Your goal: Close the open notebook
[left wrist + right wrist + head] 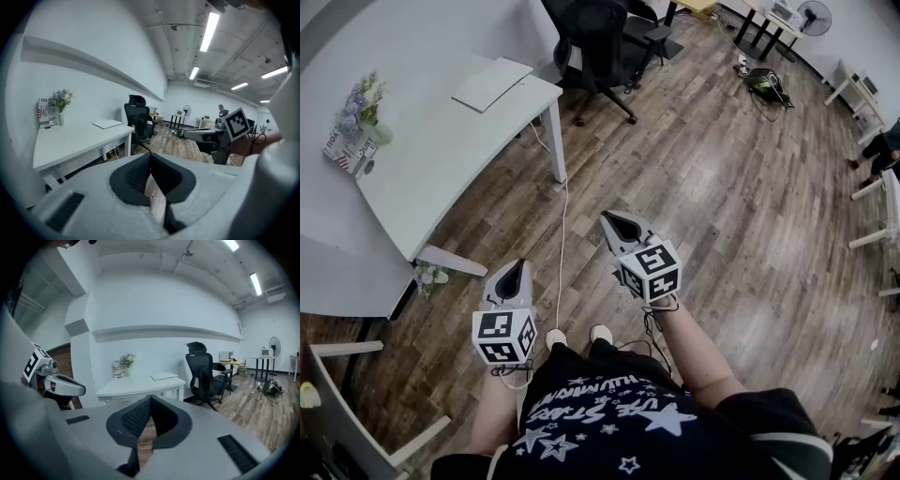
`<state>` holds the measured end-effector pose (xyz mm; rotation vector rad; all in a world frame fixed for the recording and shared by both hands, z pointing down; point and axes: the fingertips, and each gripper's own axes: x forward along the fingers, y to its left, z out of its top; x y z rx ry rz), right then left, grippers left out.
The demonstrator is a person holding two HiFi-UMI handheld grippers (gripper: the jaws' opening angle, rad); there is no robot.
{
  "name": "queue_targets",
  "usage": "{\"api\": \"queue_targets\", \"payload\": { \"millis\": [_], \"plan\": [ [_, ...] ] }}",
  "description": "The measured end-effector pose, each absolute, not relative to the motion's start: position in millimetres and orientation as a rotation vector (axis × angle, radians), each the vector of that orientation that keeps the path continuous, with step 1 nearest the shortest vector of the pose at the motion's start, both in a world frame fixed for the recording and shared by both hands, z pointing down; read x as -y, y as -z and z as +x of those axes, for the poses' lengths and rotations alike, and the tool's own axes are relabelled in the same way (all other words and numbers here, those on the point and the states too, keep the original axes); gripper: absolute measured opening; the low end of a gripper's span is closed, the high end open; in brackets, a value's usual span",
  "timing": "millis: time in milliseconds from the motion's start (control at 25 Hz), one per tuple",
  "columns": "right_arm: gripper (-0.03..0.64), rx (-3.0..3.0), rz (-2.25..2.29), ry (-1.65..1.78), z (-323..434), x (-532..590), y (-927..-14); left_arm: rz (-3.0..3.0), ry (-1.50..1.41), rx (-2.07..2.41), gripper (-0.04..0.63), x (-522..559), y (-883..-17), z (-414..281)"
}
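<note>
On the far left of the head view, we see a white table (441,141). A small vase of flowers (364,105) stands near its left edge, and a printed box (347,150) sits just beside the vase. The notebook (492,82) lies flat near the far corner of the table, well apart from both grippers. It looks thin and pale, and we cannot tell from here if it is open or closed. A little bunch of flowers (429,277) lies on the wood floor (722,206) by a table leg.

Next we come to the left gripper (519,266). It is held over the floor and points a bit down. Its jaws are pressed together at the tips, and nothing sits between them.

A thin white cable (563,225) runs across the floor from the table side toward the person's shoes (555,337). It passes between the two grippers.

Then we see the right gripper (609,220), a little farther forward than the left one. Its jaws are pressed together too, and they hold nothing.

A black chair (600,47) stands just past the table's corner. Farther right, a dark bag (764,82) lies on the floor, and a fan (814,17) stands at the top edge.
</note>
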<state>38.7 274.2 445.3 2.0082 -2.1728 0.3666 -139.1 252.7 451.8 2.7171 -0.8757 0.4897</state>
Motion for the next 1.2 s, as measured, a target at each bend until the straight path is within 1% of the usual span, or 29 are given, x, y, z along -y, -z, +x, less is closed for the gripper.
{"api": "queue_targets", "payload": {
  "millis": [600, 920, 1120, 1160, 1200],
  "plan": [
    [0.002, 2.138, 1.994, -0.273, 17, -274, -421, 2.716, -0.423, 0.864, 0.02, -250, -435, -155],
    [0.003, 2.207, 2.031, -0.36, 31, -305, -438, 2.674, -0.446, 0.936, 0.02, -280, -450, -160],
    [0.005, 2.299, 1.998, -0.423, 40, -303, -440, 2.671, -0.435, 0.998, 0.02, -287, -450, -159],
    [0.008, 2.311, 1.973, -0.439, 39, -301, -441, 2.668, -0.435, 1.007, 0.02, -288, -451, -159],
    [0.055, 2.325, 1.947, -0.456, 36, -299, -444, 2.664, -0.435, 1.016, 0.02, -288, -451, -160]
  ]
}}
